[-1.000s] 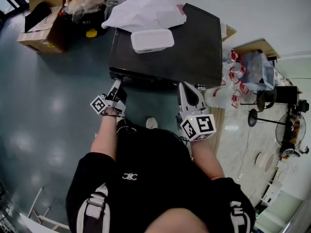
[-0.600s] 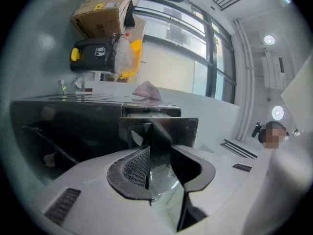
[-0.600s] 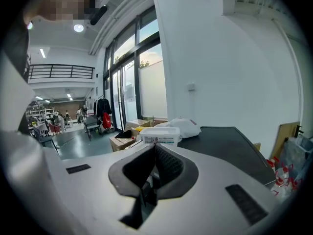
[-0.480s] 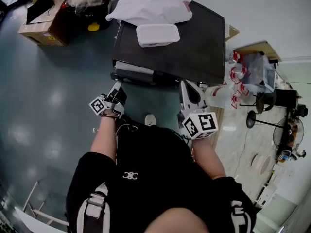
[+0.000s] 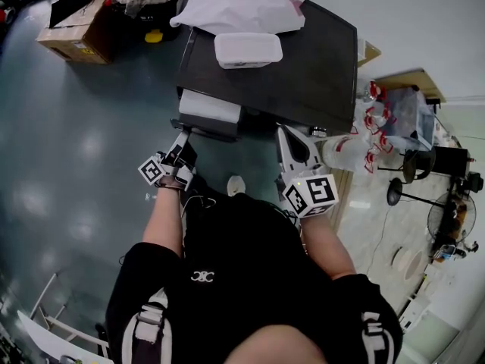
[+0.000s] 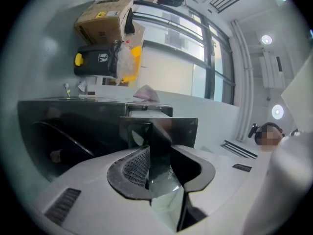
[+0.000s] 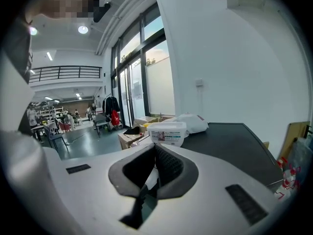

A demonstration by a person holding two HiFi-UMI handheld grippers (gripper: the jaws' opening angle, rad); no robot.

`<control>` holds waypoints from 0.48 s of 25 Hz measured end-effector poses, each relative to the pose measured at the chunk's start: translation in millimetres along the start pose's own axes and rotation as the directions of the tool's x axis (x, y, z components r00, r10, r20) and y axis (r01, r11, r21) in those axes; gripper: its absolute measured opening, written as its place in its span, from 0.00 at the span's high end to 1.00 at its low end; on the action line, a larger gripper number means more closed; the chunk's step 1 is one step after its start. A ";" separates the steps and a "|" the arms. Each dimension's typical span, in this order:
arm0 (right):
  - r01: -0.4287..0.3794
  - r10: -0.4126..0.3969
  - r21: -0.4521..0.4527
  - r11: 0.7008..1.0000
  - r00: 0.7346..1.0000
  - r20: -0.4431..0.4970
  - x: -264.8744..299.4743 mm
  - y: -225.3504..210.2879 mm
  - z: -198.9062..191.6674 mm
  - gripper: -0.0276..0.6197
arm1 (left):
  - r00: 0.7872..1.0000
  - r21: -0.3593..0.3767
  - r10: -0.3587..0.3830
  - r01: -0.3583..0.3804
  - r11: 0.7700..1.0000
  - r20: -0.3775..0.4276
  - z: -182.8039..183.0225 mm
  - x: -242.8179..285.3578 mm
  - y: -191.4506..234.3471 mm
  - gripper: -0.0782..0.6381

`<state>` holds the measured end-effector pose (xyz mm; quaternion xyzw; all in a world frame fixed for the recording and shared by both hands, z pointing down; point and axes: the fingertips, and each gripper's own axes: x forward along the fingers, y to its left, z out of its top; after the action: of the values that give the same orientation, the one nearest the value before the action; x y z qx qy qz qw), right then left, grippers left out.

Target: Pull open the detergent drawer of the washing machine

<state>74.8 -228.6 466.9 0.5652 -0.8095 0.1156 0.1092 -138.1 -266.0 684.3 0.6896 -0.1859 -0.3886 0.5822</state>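
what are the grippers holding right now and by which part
The left gripper, whose jaws have just been closing, clamps the detergent drawer by its dark front panel. The right gripper holds nothing; its jaws are together.

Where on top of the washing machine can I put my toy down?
The bare dark washing machine top right of the white tub, out to its right edge. The far left is crowded with the tub and a white bag.

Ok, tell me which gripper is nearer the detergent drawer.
Left. The left gripper is clamped on the detergent drawer front; the right gripper is off to its right, by the washing machine front edge.
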 end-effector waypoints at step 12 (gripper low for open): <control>-0.097 0.097 -0.024 0.995 0.995 -0.001 3.5 13.4 -7.5 0.95 | 1.000 0.023 0.008 -0.009 1.000 0.029 -16.5 -28.6 -8.8 0.72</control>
<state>61.5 -224.9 474.3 0.5240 -0.8372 0.1110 0.1103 -145.4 -232.7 685.5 0.6898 -0.2015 -0.3938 0.5732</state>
